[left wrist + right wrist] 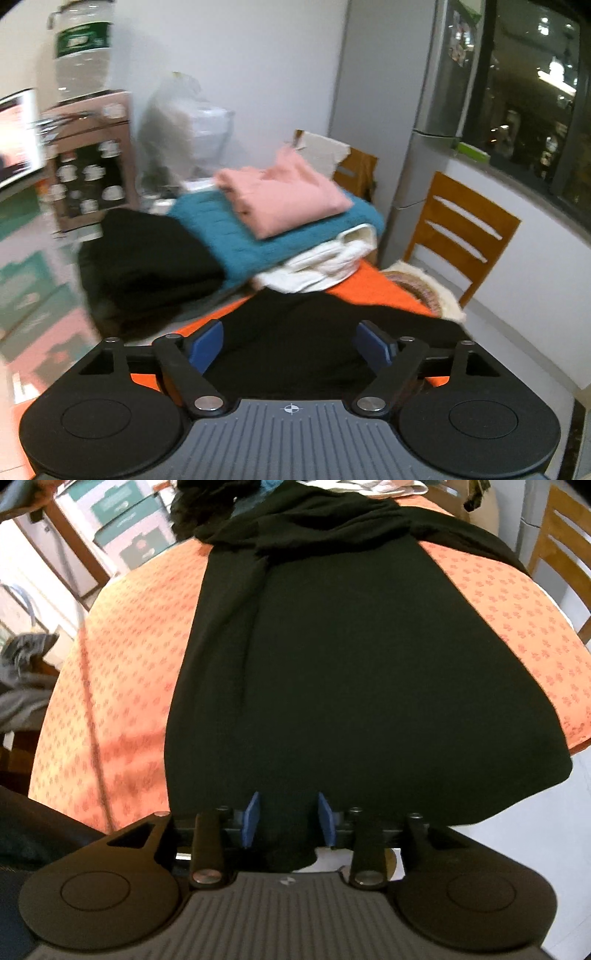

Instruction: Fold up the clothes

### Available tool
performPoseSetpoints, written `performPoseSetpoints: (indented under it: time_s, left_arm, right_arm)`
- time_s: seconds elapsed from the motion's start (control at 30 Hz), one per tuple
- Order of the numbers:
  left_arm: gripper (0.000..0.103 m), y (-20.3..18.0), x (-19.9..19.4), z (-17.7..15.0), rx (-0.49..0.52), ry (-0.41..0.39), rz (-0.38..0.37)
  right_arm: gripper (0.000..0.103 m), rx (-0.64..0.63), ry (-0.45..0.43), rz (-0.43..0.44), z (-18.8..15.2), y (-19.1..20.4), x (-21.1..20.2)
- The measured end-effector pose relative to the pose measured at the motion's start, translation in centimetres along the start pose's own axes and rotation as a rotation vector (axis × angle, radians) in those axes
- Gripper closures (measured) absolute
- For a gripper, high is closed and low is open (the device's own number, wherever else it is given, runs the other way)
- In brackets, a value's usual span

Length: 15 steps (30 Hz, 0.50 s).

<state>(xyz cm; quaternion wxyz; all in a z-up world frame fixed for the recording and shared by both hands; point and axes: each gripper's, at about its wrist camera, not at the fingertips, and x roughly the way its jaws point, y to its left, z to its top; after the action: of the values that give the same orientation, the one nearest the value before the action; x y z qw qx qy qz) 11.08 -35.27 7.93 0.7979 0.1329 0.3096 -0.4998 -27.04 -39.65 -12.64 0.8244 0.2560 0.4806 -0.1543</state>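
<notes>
- The left tongs [291, 345] stand wide apart with nothing pinched; the black garment [295, 332] lies below and between their blue pads [207, 345], which do not press on it.
- The right tongs [290, 821] are partly parted. The near hem of the black garment [332, 664] runs between the blue pads, but a gap shows on each side, so I judge the cloth released rather than gripped.
- The black garment lies spread lengthwise on the counter [110, 664], which is covered by an orange patterned cloth. Its near edge hangs just past the counter's edge below the right tongs; the far end is bunched and creased.
- Beyond it, at the far side of the counter, sits a stack that looks already folded: a pink garment [288, 195] on a teal knit [236, 236], a white piece [325, 266] under them, and a dark pile [147, 254] beside them.
- Judgement: several pieces look done; the black one is laid out but not yet folded, so its folds and stacking remain.
</notes>
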Motion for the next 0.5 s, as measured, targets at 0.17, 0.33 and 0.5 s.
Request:
performPoseSetpoints:
  time_s: [0.17, 0.33, 0.5]
  left_arm:
    - [0.02, 4.6, -2.4, -4.3, -0.001, 0.06, 0.065]
    - [0.02, 9.0, -3.2, -9.4, -0.066, 0.151, 0.111]
    - [0.02, 11.5, -4.4, -13.1, -0.104, 0.194, 0.13]
  right_arm:
    - [0.063, -0.016, -0.022, -0.015, -0.8, 1.3, 0.4]
    - [0.059, -0.006, -0.032, -0.064, -1.2, 1.0, 1.1]
    - [0.097, 0.003, -0.001, -0.019, -1.6, 0.9, 0.5]
